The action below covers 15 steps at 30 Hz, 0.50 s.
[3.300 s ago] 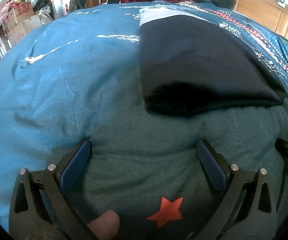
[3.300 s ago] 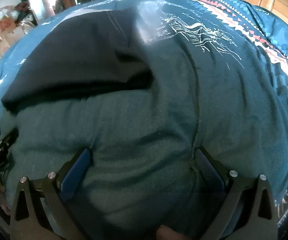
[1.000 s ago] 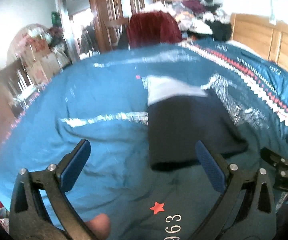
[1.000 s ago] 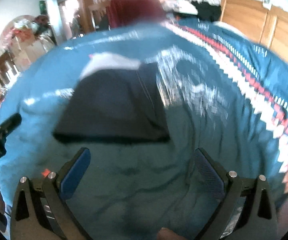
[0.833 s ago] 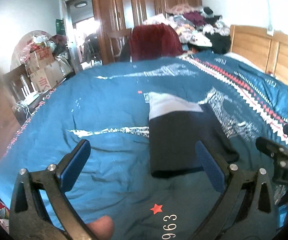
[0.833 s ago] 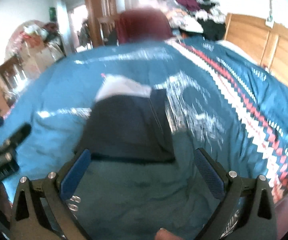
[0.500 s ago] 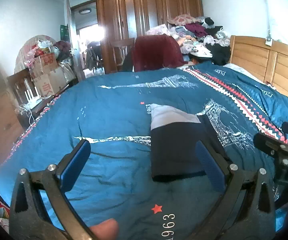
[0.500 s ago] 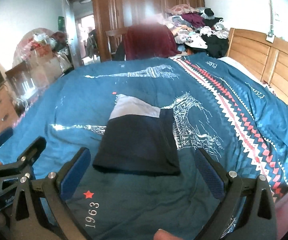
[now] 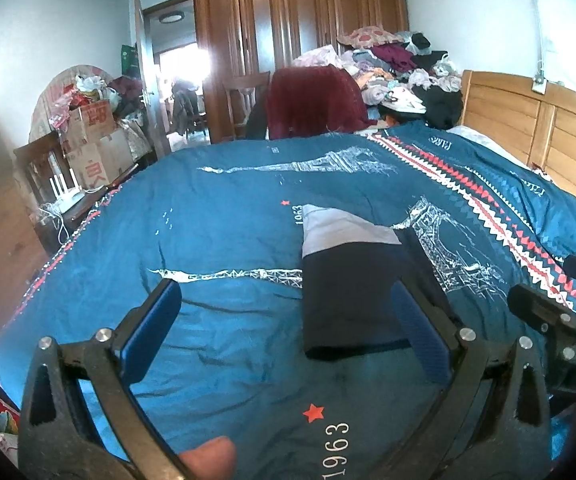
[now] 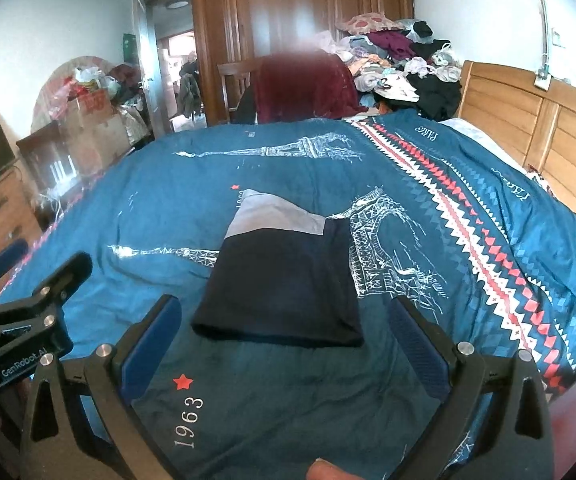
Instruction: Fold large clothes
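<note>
Left wrist view: a dark navy folded garment with a pale grey panel at its far end (image 9: 351,280) lies flat as a neat rectangle on a bed covered by a teal quilt printed with white Eiffel towers and a red-and-white zigzag band (image 9: 216,216). The left claw (image 9: 288,332) hangs above the quilt on the near side of the garment, its blue-padded fingers spread wide and gripping nothing. To the garment's right, part of the right claw's black frame shows at the edge.

Right wrist view: the same garment (image 10: 284,280) sits beyond the right claw (image 10: 284,340), which is also released, fingers wide apart and empty, raised clear of the cloth. Near the garment's front edge the quilt carries a red star and the number 1963. Far beyond the garment, past the bed, a heap of loose mixed clothes (image 10: 395,64) is piled beside a wooden headboard (image 10: 527,120).

Judging by its tidy edges, this piece looks finished. What remains is probably fetching another item from the heap.
</note>
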Tool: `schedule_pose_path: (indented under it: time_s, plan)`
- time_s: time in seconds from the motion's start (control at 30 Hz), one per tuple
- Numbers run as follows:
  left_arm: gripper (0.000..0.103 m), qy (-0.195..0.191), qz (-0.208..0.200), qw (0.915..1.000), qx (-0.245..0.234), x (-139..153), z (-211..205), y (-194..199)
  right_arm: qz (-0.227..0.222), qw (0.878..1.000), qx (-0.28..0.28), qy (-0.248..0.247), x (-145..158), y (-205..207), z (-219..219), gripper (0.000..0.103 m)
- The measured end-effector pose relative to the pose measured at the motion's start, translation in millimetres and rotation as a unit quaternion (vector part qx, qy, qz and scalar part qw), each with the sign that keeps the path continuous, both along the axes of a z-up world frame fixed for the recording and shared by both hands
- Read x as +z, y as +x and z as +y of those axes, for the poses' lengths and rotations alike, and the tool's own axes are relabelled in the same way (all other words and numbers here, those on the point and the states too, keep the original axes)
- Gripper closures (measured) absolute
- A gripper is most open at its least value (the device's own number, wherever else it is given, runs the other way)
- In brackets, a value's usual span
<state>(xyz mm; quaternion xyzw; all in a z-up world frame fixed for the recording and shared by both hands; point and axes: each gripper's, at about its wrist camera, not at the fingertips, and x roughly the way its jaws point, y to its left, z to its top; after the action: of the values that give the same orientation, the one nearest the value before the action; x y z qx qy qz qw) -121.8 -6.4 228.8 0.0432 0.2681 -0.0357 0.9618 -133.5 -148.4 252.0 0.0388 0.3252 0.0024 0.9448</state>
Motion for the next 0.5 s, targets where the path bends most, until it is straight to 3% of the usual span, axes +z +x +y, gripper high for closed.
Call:
schedule_pose_path:
  time_s: [0.3,0.5]
  plan:
    - [0.0,0.001,-0.011,0.9999,-0.012,10,-3,-6,0.0,1.0,-0.005,-0.002,0,-1,-5,0.0]
    - [0.0,0.006,0.013,0.9998,-0.012,1,-4,-7,0.015,1.0,-0.015,-0.001,-11,2,-9,0.0]
